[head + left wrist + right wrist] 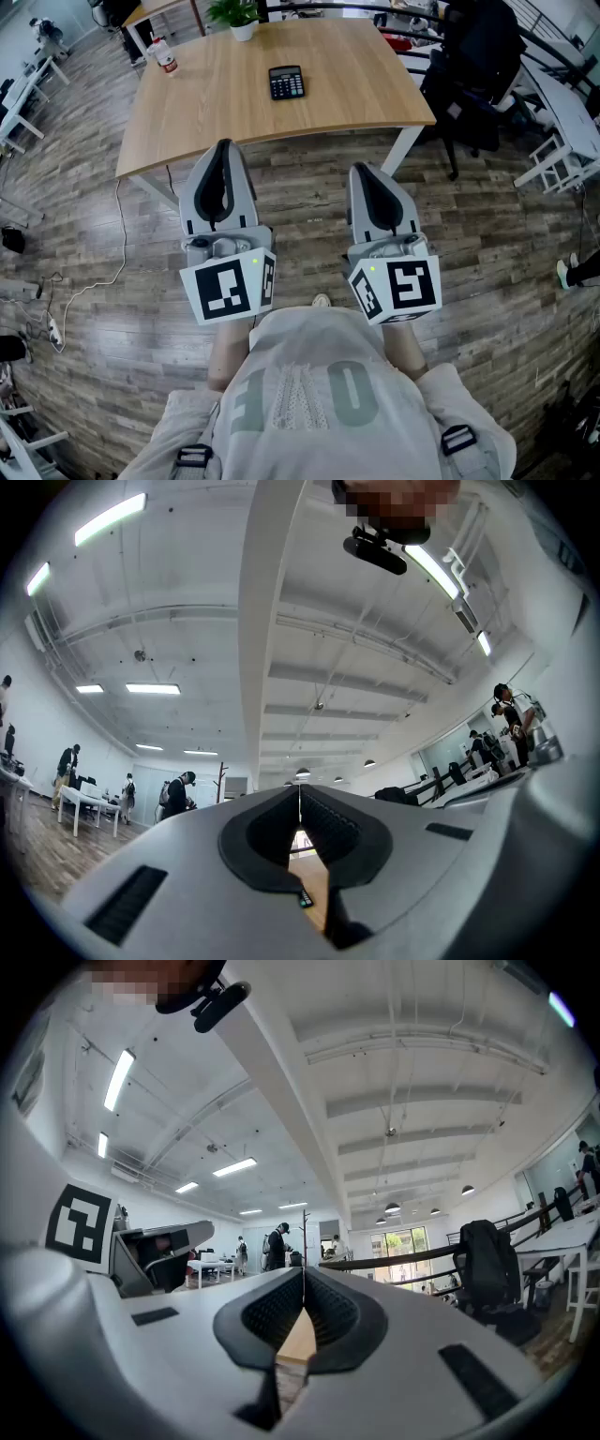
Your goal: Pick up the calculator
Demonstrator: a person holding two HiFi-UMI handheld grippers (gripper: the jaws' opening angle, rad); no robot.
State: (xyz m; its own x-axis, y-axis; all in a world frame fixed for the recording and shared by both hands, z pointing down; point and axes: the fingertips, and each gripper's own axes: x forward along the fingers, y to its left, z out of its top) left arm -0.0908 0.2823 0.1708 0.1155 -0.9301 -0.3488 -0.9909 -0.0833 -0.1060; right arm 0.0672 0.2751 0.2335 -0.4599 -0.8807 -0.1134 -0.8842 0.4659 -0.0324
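A black calculator lies on a wooden table, well apart from the left gripper and right gripper, both closed and empty.

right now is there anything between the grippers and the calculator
Nothing visible does. Only floor and bare tabletop lie between the calculator and the left gripper and right gripper, both shut, empty, short of the table. The bottle and potted plant stand off to the far side.
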